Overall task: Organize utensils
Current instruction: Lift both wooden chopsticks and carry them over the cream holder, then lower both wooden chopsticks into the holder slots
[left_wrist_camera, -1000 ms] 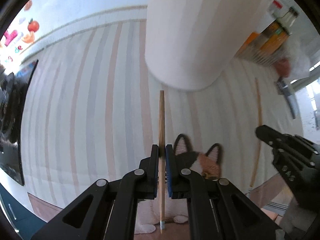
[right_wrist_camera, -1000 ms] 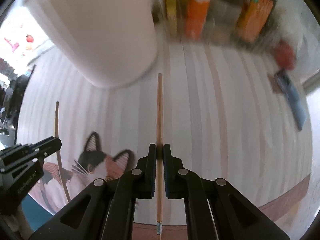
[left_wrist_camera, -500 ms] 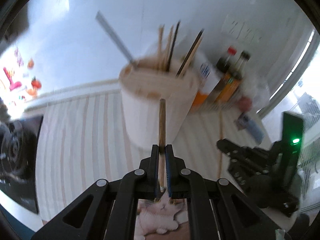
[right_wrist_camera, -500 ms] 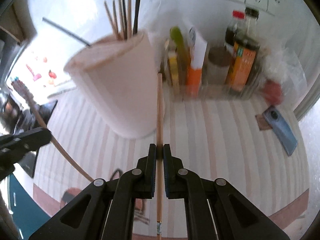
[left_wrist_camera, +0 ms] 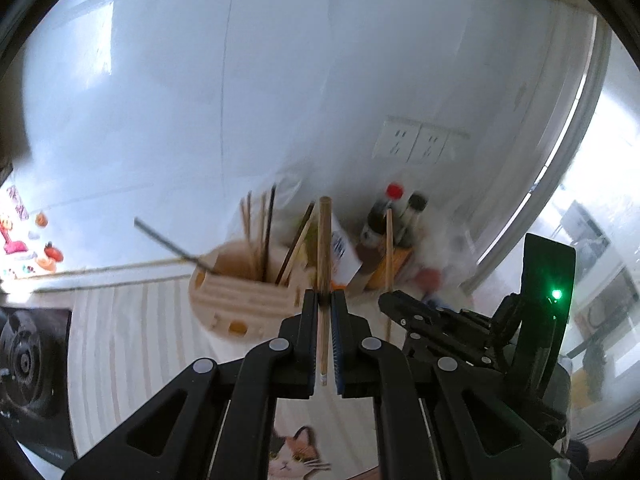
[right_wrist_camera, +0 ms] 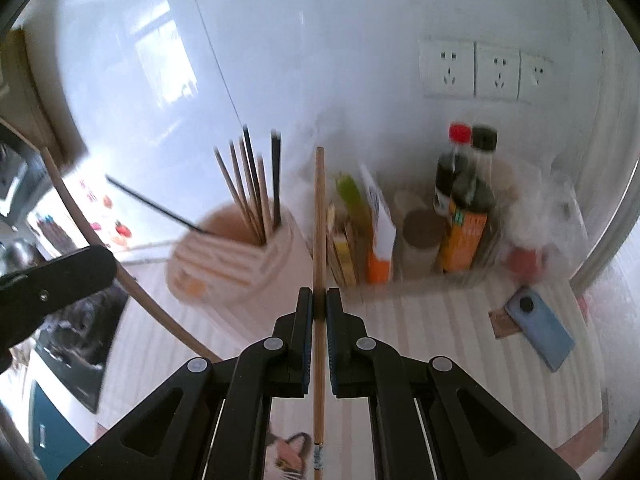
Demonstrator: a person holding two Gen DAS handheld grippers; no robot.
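Observation:
My left gripper (left_wrist_camera: 325, 300) is shut on a wooden chopstick (left_wrist_camera: 323, 248) that points up and forward. My right gripper (right_wrist_camera: 316, 300) is shut on a second wooden chopstick (right_wrist_camera: 319, 216), also seen as a thin stick (left_wrist_camera: 389, 240) in the left wrist view. Both hang in the air above the striped cloth. Ahead and below stands a pale round utensil holder (left_wrist_camera: 240, 300) (right_wrist_camera: 224, 264) with several chopsticks standing in it. The right gripper's black body (left_wrist_camera: 460, 332) shows at the right of the left wrist view; the left gripper's finger (right_wrist_camera: 56, 276) shows at the left of the right wrist view.
Sauce bottles (right_wrist_camera: 464, 200), cartons (right_wrist_camera: 380, 232) and a jar stand against the white wall right of the holder. A blue phone (right_wrist_camera: 540, 328) lies at the right on the striped cloth (right_wrist_camera: 420, 340). A cat-print mat (left_wrist_camera: 296, 456) is below. A dark stove (left_wrist_camera: 28, 352) sits at left.
Both grippers have risen well above the table with their chopsticks. The holder, a second ago looming close overhead, now sits lower and farther, with its top and standing chopsticks in view.

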